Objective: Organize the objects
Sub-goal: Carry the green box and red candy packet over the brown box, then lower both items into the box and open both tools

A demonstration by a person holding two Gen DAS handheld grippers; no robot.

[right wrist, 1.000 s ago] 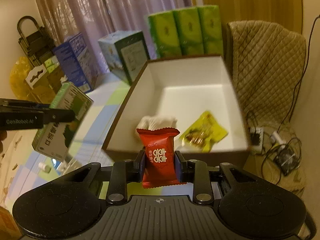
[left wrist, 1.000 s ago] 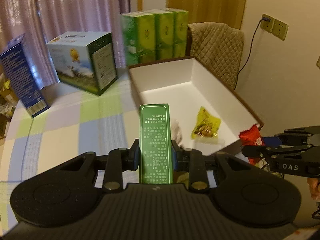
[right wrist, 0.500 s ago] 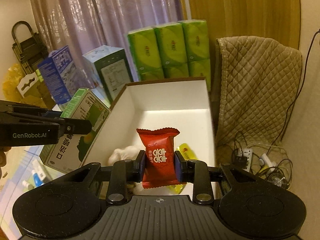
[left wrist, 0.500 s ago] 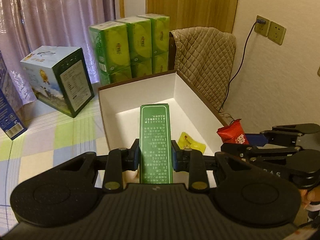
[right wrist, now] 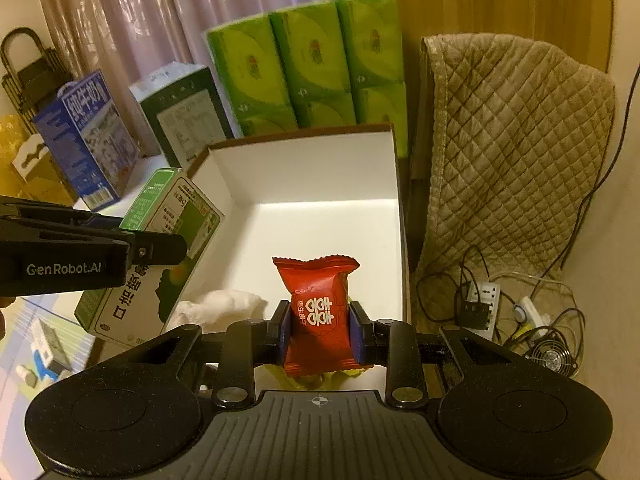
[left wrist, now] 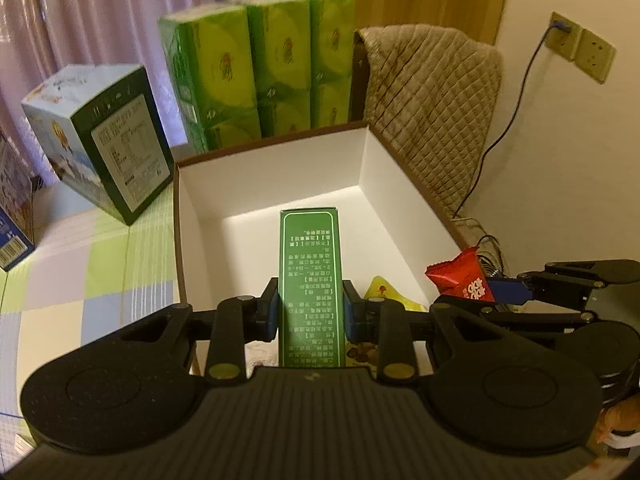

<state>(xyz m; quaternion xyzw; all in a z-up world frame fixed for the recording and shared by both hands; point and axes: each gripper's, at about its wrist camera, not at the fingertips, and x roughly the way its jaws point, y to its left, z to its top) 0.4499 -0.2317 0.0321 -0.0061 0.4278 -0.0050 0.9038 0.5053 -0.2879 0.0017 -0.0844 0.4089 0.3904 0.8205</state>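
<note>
The left gripper (left wrist: 310,314) clamps a green carton (left wrist: 310,276), the right gripper (right wrist: 320,334) a red packet (right wrist: 318,312), both over the white box (right wrist: 320,172).

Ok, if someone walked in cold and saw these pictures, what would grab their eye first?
Probably the two loaded grippers: the left gripper clamps a tall green carton and the right gripper pinches a red candy packet, both poised over the open white box. Behind the box, the bright green tissue packs stand out against the curtain.
</note>
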